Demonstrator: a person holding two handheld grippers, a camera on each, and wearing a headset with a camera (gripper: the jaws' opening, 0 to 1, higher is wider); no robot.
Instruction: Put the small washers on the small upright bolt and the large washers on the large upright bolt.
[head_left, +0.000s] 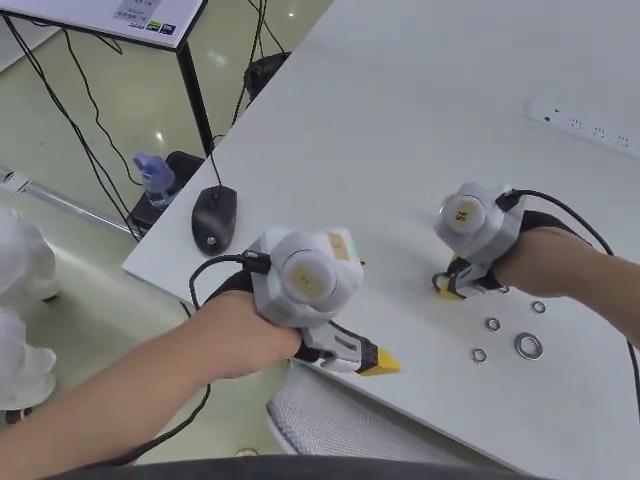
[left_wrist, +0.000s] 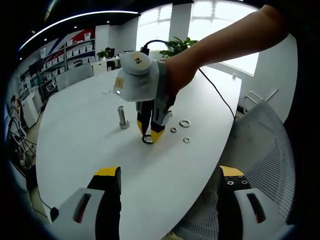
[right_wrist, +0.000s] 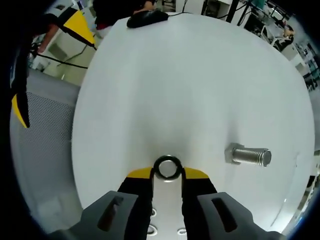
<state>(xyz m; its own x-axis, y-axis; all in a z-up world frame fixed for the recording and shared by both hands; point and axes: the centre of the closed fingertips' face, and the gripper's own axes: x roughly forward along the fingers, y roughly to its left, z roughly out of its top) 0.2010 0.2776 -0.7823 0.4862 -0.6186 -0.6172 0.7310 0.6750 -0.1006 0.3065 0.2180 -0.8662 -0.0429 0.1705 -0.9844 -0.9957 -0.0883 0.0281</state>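
Held washer (right_wrist: 167, 157): pinched edge-on between the yellow tips of the right gripper, low over the table; whether it touches the surface cannot be told.
Right gripper (right_wrist: 167, 176): jaws narrow, clamped on the washer from both sides; in the left gripper view it points down at the table, with the washer at its tips.
Left gripper (left_wrist: 169, 174): jaws spread wide with nothing between them; it hangs over the near edge of the table, well apart from the washers.
Bolt (left_wrist: 122, 117): stands upright on its head on the table, near the right gripper and apart from the held washer; in the right gripper view it lies off to the right of the jaws.
Loose washers (head_left: 493, 324): three small ones and one large washer (head_left: 528, 346) lie flat on the table just beside the right gripper, on the side away from the bolt.
Table (head_left: 400, 120): white, with rounded edge.
Mouse (head_left: 215, 218): black, at the far left corner of the table.
Power strip (head_left: 585, 125): white, near the far right edge.
Chair (head_left: 340, 425): grey mesh, below the near table edge.
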